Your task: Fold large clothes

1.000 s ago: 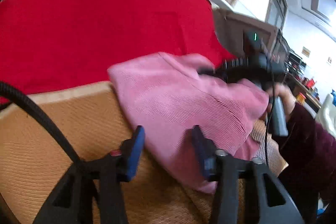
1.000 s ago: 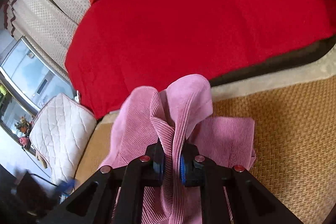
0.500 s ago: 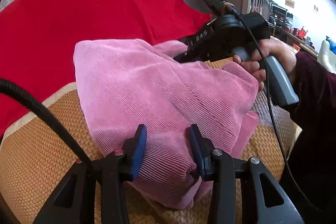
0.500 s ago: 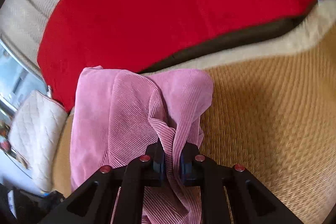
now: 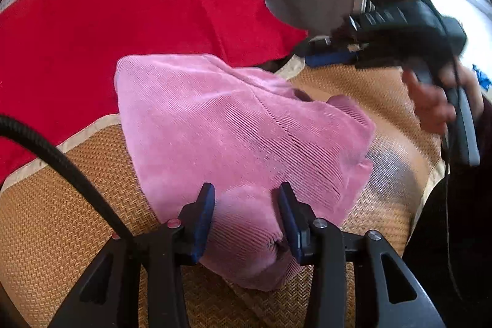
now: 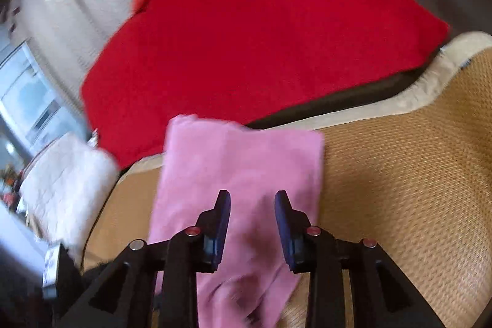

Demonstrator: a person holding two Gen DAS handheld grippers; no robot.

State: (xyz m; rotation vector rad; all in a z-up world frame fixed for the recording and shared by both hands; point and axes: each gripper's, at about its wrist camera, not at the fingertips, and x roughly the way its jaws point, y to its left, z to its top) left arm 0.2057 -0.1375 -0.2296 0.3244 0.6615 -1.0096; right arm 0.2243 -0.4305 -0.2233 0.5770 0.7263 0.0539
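Lying folded on the woven mat [image 5: 61,223], the pink garment [image 5: 233,137] sits just in front of a red blanket [image 5: 123,20]. Left gripper [image 5: 246,214] has its fingers spread, a rounded fold of the garment bulging between them, seemingly not pinched. Right gripper [image 6: 252,220] hovers over the garment [image 6: 240,168] with fingers parted, grasping nothing; that view is blurred. A white cushion [image 6: 61,183] lies beside the mat.

Daylight floods in at the upper right of the left wrist view, blowing it out white. The right wrist view is motion-blurred throughout, with a pale window [image 6: 27,109] at left. Fisheye bending and black vignette ring both frames' edges.
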